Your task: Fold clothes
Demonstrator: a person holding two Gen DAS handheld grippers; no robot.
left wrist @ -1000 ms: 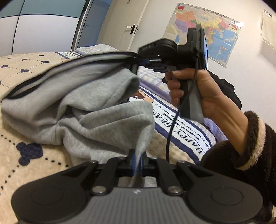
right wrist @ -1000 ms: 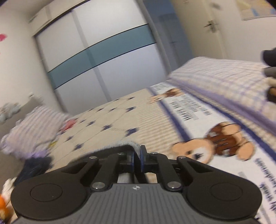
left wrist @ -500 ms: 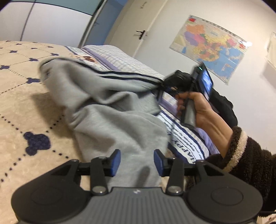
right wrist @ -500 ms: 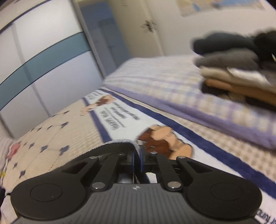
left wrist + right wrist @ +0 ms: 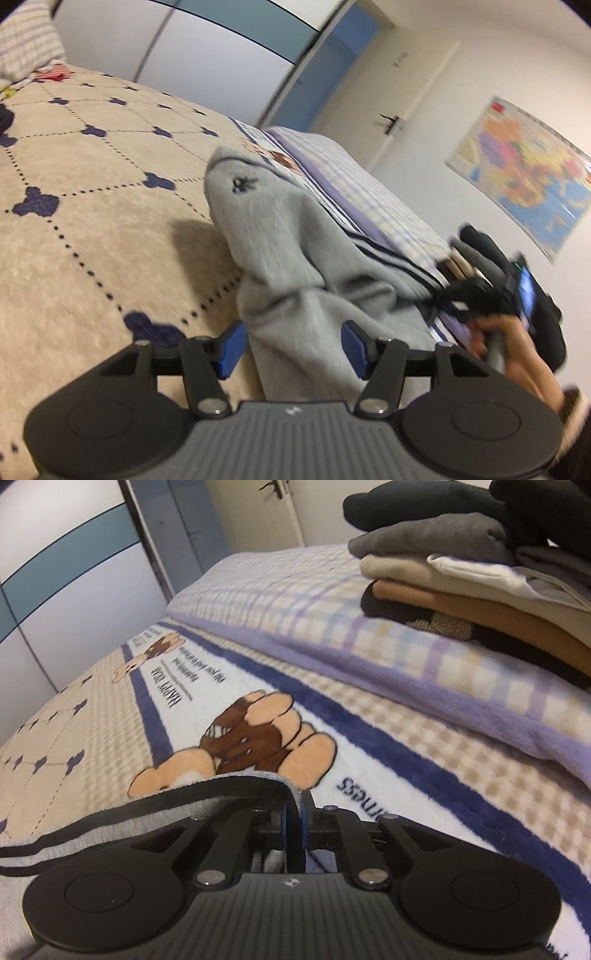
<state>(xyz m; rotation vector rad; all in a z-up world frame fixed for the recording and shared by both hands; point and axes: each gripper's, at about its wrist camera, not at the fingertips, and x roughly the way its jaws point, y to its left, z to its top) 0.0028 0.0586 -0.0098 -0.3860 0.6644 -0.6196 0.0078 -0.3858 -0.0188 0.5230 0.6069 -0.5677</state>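
- The left gripper [image 5: 293,345] stands wide — its blue pads on either side of the grey garment [image 5: 295,266] but not pinching it.
- The garment is bunched on the beige bedspread [image 5: 92,221], trailing toward 3 o'clock.
- The right gripper [image 5: 294,821] is clamped on the garment's dark-striped hem.
- At 1 o'clock in the right view — a stack of folded clothes [image 5: 461,572] on the checked blanket [image 5: 369,627].
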